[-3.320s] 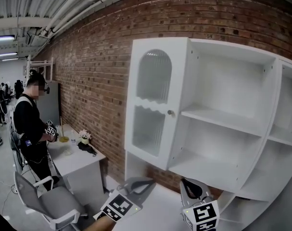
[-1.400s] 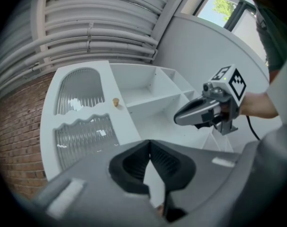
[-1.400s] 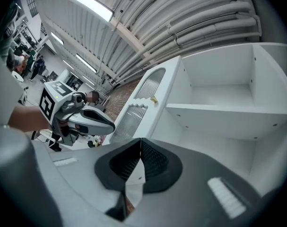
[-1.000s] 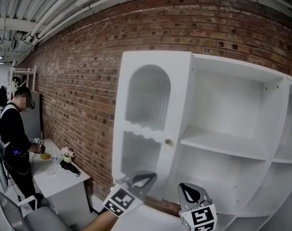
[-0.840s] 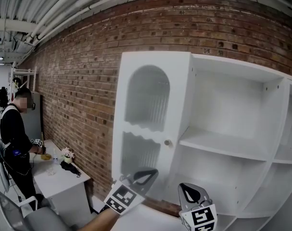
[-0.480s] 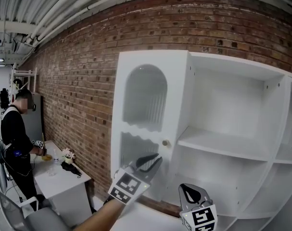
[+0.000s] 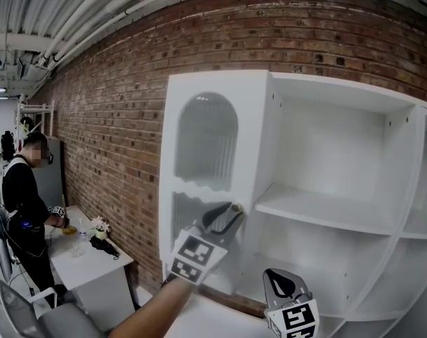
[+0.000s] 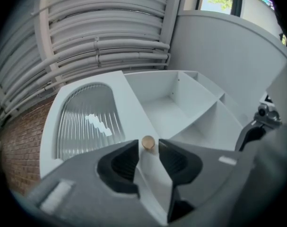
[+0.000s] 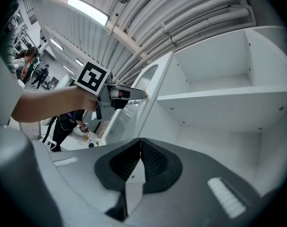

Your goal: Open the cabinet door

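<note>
The white cabinet door [image 7: 206, 146], with an arched ribbed-glass pane, stands at the left end of the shelf unit. Its small brass knob [image 7: 236, 207] is on the right edge. My left gripper [image 7: 227, 217] is raised to the knob and its jaws are opening. In the left gripper view the knob [image 8: 148, 142] sits right at the tips of the left gripper [image 8: 148, 150], with small gaps either side. My right gripper [image 7: 280, 282] hangs low in front of the shelves; in its own view the right gripper [image 9: 140, 143] is shut on nothing, and the left gripper [image 9: 142, 94] shows at the door edge.
Open white shelves [image 7: 326, 217] fill the cabinet right of the door, against a brick wall [image 7: 122, 118]. At far left a person [image 7: 23, 203] stands by a small white desk [image 7: 93, 255] with a grey chair [image 7: 30, 315] before it.
My left gripper has risen from below the door up to the knob, and its jaws have gone from shut to apart. The right gripper has stayed low.
</note>
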